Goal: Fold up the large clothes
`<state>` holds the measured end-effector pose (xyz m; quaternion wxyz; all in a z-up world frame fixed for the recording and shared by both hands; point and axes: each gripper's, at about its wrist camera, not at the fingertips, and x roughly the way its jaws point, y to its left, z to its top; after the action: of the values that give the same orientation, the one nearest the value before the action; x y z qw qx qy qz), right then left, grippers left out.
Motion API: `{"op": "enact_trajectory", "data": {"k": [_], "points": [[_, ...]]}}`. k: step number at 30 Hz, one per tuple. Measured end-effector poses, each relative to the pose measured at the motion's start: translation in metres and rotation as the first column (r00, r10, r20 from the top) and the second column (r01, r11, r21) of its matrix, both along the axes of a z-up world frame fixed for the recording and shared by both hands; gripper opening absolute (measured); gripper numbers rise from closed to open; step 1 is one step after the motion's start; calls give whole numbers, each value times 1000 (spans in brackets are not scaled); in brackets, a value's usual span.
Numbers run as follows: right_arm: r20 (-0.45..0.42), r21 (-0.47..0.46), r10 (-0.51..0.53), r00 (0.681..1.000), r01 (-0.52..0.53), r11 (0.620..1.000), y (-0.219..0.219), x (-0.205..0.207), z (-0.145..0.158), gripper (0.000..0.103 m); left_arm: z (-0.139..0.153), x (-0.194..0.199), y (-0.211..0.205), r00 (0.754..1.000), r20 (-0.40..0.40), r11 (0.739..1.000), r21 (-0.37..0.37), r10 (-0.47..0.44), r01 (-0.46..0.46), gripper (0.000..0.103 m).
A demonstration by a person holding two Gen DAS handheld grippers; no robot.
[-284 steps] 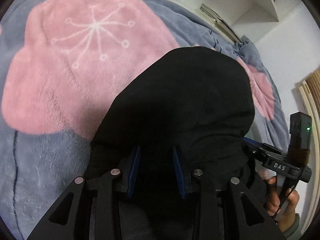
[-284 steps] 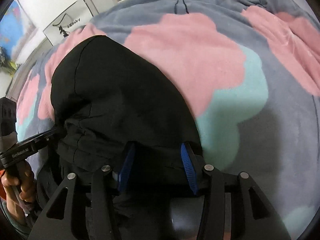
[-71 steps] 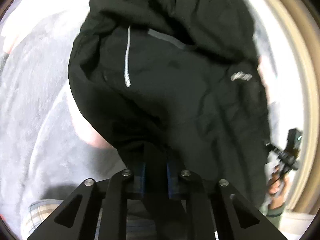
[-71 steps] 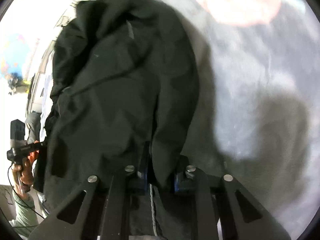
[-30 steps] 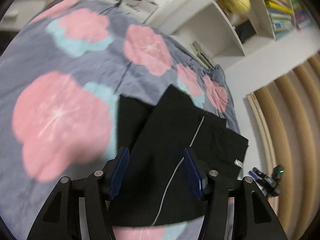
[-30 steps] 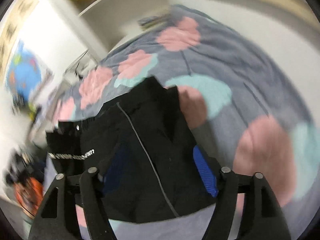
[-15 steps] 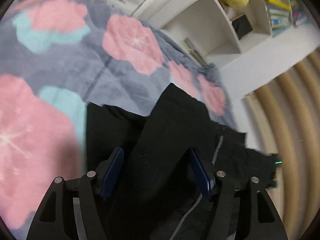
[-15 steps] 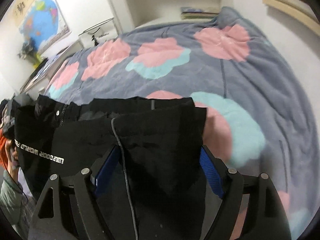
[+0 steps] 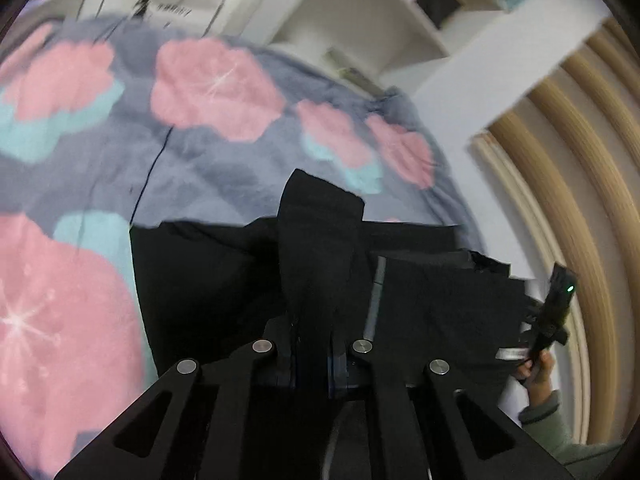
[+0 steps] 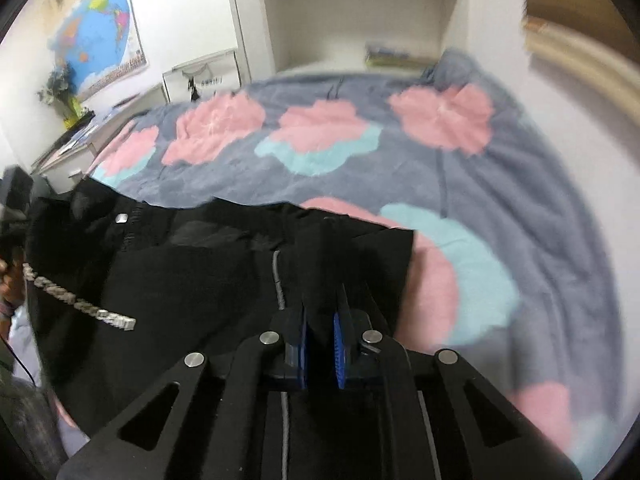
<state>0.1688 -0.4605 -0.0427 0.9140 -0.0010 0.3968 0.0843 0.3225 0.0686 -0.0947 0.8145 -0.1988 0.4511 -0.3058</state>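
Both grippers newly clamped; garment (image 10: 168, 280) crosswise.

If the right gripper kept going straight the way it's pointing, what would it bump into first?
Probably the black garment: the right gripper is already shut on a fold of it, with the flowered blanket beyond.

Soft, even indoor light fills both fisheye views, no hard shadows anywhere. Motion blur smears the flowered blanket (image 9: 208, 148) and the white shelves (image 9: 360, 20) in the left view; the right view blurs toward its right rim. The black garment (image 10: 192, 280) reads as a near-featureless dark mass. Straight lines bow at the edges, and black vignette rings each frame.
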Motion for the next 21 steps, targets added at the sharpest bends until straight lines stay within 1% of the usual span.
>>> {"op": "enact_trajectory", "data": {"k": [2, 4, 5, 6, 8, 9, 10, 11, 12, 13, 14, 15, 16, 17, 19, 20, 21], "points": [[66, 13, -39, 997, 38, 999, -4, -26, 20, 12, 32, -15, 11, 997, 76, 998, -66, -9, 14, 9], [134, 8, -95, 986, 95, 995, -9, -45, 46, 12, 54, -26, 16, 992, 128, 994, -105, 0, 13, 8], [154, 2, -115, 981, 116, 993, -10, -46, 56, 12, 61, -30, 16, 989, 150, 994, -113, 9, 8, 8], [177, -1, -136, 975, 139, 990, -12, -43, 70, 11, 70, -35, 16, 984, 173, 993, -113, 43, -24, 8], [192, -5, -139, 972, 143, 990, -12, -29, 84, 11, 85, -40, 20, 968, 212, 985, -137, 136, -109, 7], [203, -33, -164, 965, 174, 984, -10, -14, 90, 11, 88, -43, 27, 949, 239, 973, -157, 204, -169, 7], [206, -35, -170, 964, 181, 983, -8, -3, 92, 11, 85, -41, 34, 939, 235, 961, -170, 252, -216, 7], [204, -32, -181, 962, 191, 981, -8, 8, 93, 11, 73, -34, 46, 934, 184, 942, -195, 307, -272, 7], [186, -27, -212, 959, 221, 975, -9, 29, 89, 11, 57, -25, 54, 930, 120, 926, -198, 348, -321, 7], [165, -29, -234, 958, 242, 970, -10, 47, 81, 11, 38, -16, 62, 916, 66, 911, -155, 395, -382, 7], [125, -33, -247, 961, 253, 967, -11, 68, 67, 11, 11, -5, 67, 900, 5, 898, -76, 436, -434, 7], [64, -29, -248, 967, 250, 968, -11, 90, 47, 11, -12, 3, 69, 895, -53, 895, -41, 442, -444, 7], [23, -37, -256, 967, 256, 966, -10, 103, 32, 11, -37, 11, 69, 886, -115, 892, -1, 450, -453, 7], [-39, -65, -263, 964, 260, 963, -5, 121, 7, 11, -63, 18, 66, 875, -180, 892, 52, 450, -448, 7], [-152, -131, -275, 949, 256, 958, 5, 150, -49, 10, -90, 27, 59, 866, -240, 898, 76, 439, -434, 8], [-194, -137, -272, 943, 248, 959, 8, 155, -67, 10, -94, 30, 55, 868, -239, 900, 87, 436, -428, 8], [-237, -166, -278, 931, 243, 956, 13, 163, -91, 11, -93, 34, 48, 879, -212, 904, 120, 427, -411, 8]]}}
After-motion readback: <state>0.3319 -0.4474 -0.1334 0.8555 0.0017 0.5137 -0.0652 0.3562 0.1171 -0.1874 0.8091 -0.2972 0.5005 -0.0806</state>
